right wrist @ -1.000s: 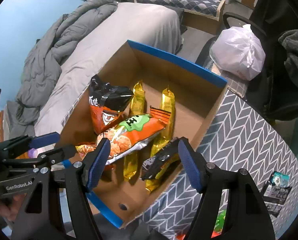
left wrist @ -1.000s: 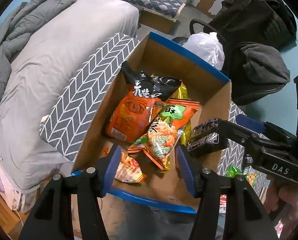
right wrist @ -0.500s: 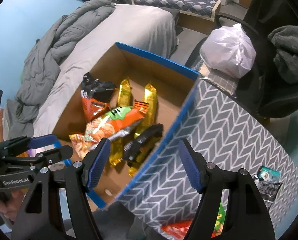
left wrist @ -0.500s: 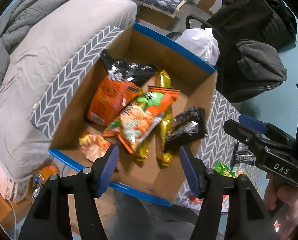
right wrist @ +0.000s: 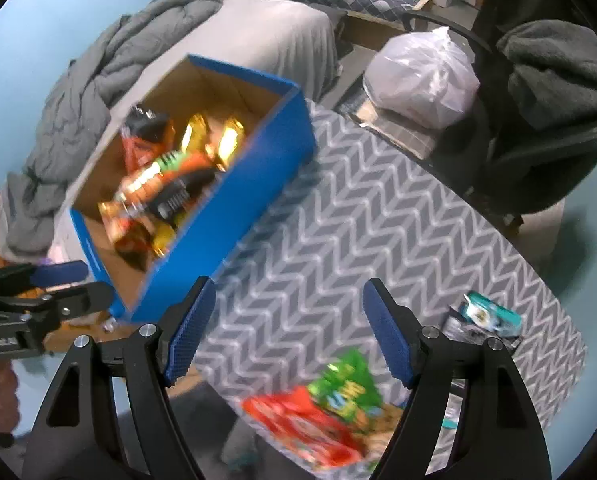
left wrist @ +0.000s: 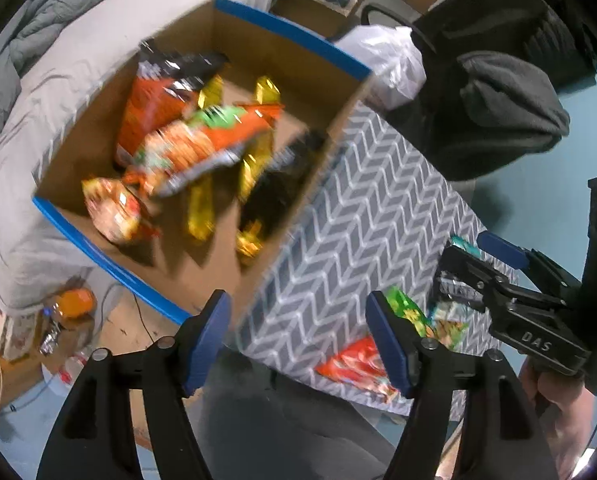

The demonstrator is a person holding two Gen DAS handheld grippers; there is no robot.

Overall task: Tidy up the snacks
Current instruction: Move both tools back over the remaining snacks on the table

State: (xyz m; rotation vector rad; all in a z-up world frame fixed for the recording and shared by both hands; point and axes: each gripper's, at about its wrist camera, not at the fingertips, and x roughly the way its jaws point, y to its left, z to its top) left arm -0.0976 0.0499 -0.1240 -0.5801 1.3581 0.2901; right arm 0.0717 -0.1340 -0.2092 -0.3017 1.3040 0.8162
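A blue-edged cardboard box (left wrist: pixel 298 36) (right wrist: pixel 238 200) sits on the left of a grey chevron table (left wrist: pixel 370 216) (right wrist: pixel 338 248). It holds an orange-and-black chip bag (left wrist: pixel 154 100), an orange-and-green snack bag (left wrist: pixel 202 140), gold packets (left wrist: pixel 200 208) and a black packet (right wrist: pixel 178 196). On the table's near edge lie a red bag (right wrist: pixel 298 428) (left wrist: pixel 350 364) and a green bag (right wrist: pixel 346 392) (left wrist: pixel 406 308), with a teal-and-black packet (right wrist: pixel 486 316) to the right. My left gripper (left wrist: pixel 300 336) and right gripper (right wrist: pixel 288 332) are both open and empty, above the table's near edge.
A grey-covered bed (right wrist: pixel 138 64) lies behind the box. A white plastic bag (right wrist: pixel 422 76) and a black chair with dark clothes (right wrist: pixel 550 92) stand at the back right. Bottles and clutter (left wrist: pixel 66 320) lie on the floor at left.
Both grippers have swung right, away from the box toward the loose snacks on the table. The black packet that the right gripper held over the box now lies inside it.
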